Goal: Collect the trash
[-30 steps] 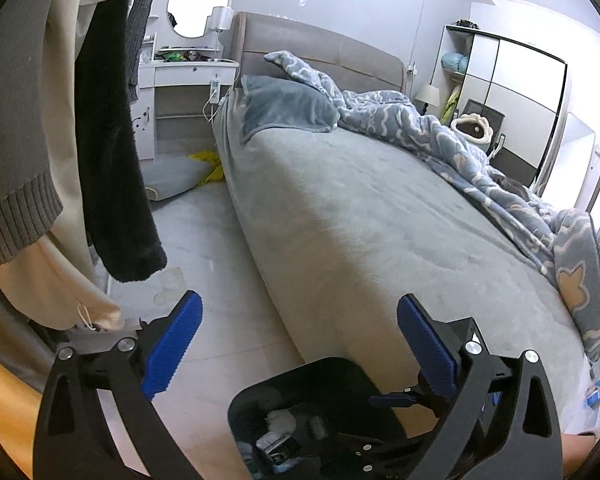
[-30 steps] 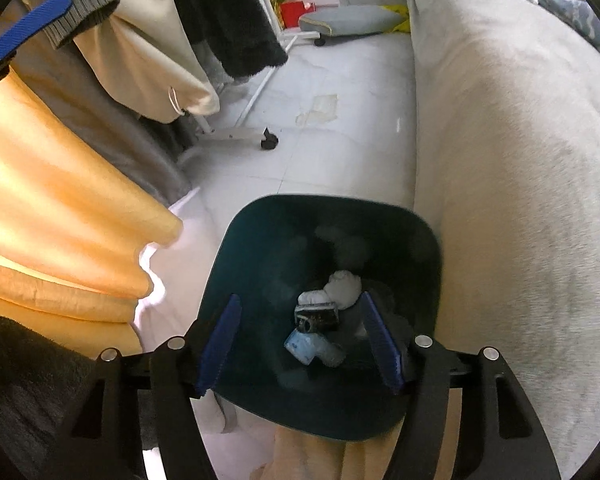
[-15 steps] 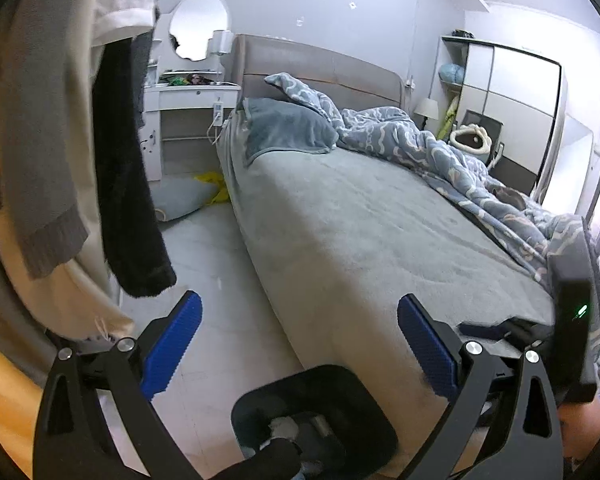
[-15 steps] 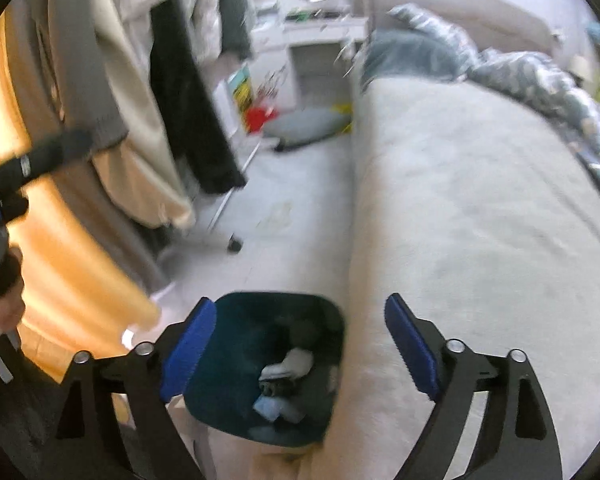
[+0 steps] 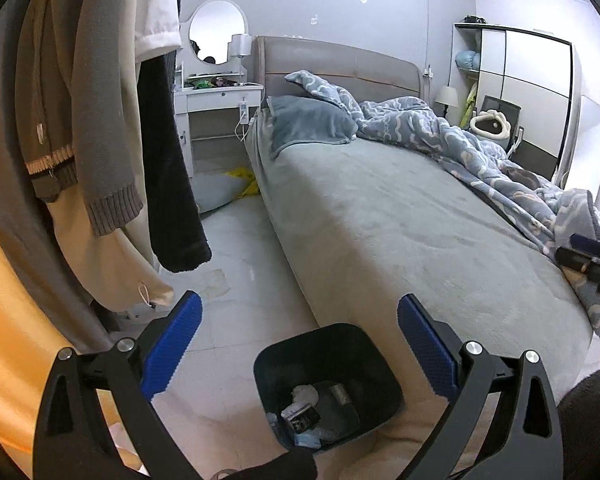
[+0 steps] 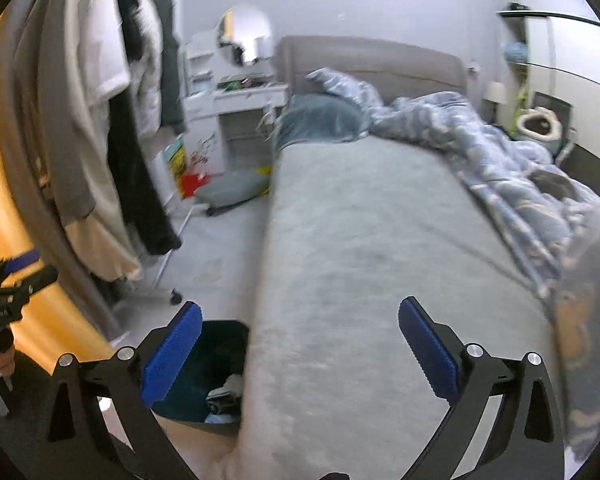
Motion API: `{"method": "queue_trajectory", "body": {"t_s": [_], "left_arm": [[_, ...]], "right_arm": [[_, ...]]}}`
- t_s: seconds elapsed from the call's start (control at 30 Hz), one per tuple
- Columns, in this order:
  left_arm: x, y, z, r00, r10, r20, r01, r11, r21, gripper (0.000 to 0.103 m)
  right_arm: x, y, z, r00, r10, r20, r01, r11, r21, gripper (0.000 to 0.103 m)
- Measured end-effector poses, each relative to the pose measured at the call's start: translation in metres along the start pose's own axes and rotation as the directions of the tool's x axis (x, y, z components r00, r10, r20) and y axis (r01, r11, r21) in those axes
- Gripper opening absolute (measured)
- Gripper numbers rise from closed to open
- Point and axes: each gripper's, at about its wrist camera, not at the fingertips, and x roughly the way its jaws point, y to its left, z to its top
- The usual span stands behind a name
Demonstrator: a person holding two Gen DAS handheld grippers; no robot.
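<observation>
A dark teal trash bin stands on the floor against the bed's near corner, holding white crumpled paper and other scraps. It also shows in the right wrist view. My left gripper is open and empty, raised above the bin. My right gripper is open and empty, raised over the bed's edge, with the bin at its lower left. The right gripper also shows at the right edge of the left wrist view.
A grey bed with a blue patterned duvet fills the right. Hanging clothes on a wheeled rack line the left. A white vanity stands at the back; a grey cushion lies on the pale floor.
My right gripper has lifted out of the bin, opened wider and swung up toward the bed. My left gripper has risen and tilted up; the bin looks smaller.
</observation>
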Motion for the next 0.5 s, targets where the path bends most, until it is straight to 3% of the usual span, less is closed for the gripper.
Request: {"method": "queue_trajectory", "body": {"t_s": [0.2, 0.5], "left_arm": [[-0.015, -0.013, -0.005, 0.999, 0.044, 0.005, -0.044, 0.999, 0.026, 0.100], [-0.020, -0.028, -0.017, 1.000, 0.025, -0.018, -0.024, 1.000, 0.012, 0.100]], "right_arm": [[-0.040, -0.034, -0.009, 0.997, -0.062, 0.038, 0.059, 0.996, 0.065, 0.100], [-0.069, -0.064, -0.047, 0.993, -0.119, 0.004, 0.118, 0.989, 0.093, 0.100]]}}
